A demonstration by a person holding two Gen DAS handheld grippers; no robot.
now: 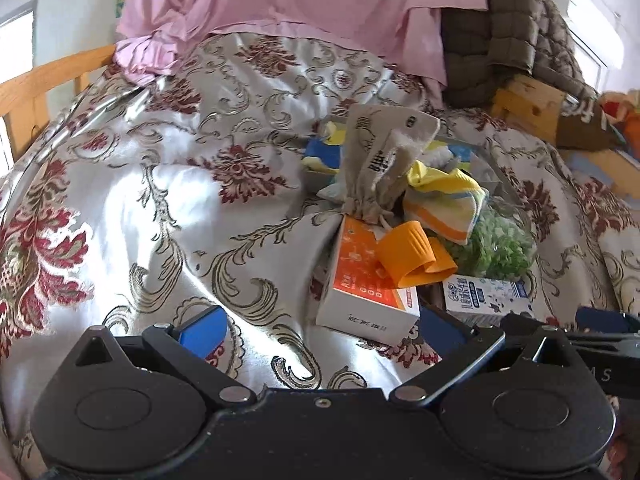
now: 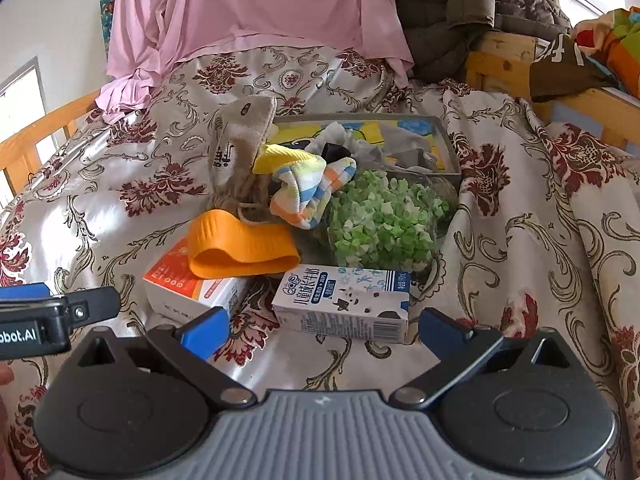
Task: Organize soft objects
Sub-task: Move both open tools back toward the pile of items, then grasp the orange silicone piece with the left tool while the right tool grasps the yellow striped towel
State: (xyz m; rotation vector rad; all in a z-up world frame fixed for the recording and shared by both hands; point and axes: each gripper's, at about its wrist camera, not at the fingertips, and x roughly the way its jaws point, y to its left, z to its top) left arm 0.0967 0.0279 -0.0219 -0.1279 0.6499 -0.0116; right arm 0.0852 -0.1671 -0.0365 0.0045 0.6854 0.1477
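Both grippers I held released and empty over the bed: my left gripper [image 1: 320,332] before the orange-and-white box [image 1: 366,284], my right gripper [image 2: 324,330] just short of the milk carton [image 2: 344,300]. Draped on that box lay an orange silicone piece [image 2: 240,250]. Behind the carton sat a clear bag of green bits [image 2: 384,220], with a striped sock [image 2: 308,190] touching it and a beige drawstring pouch [image 2: 240,140] beside. Farther back, the grey tray [image 2: 450,140] held more soft cloths. Pink sheeting [image 2: 260,8] hung at the far edge.
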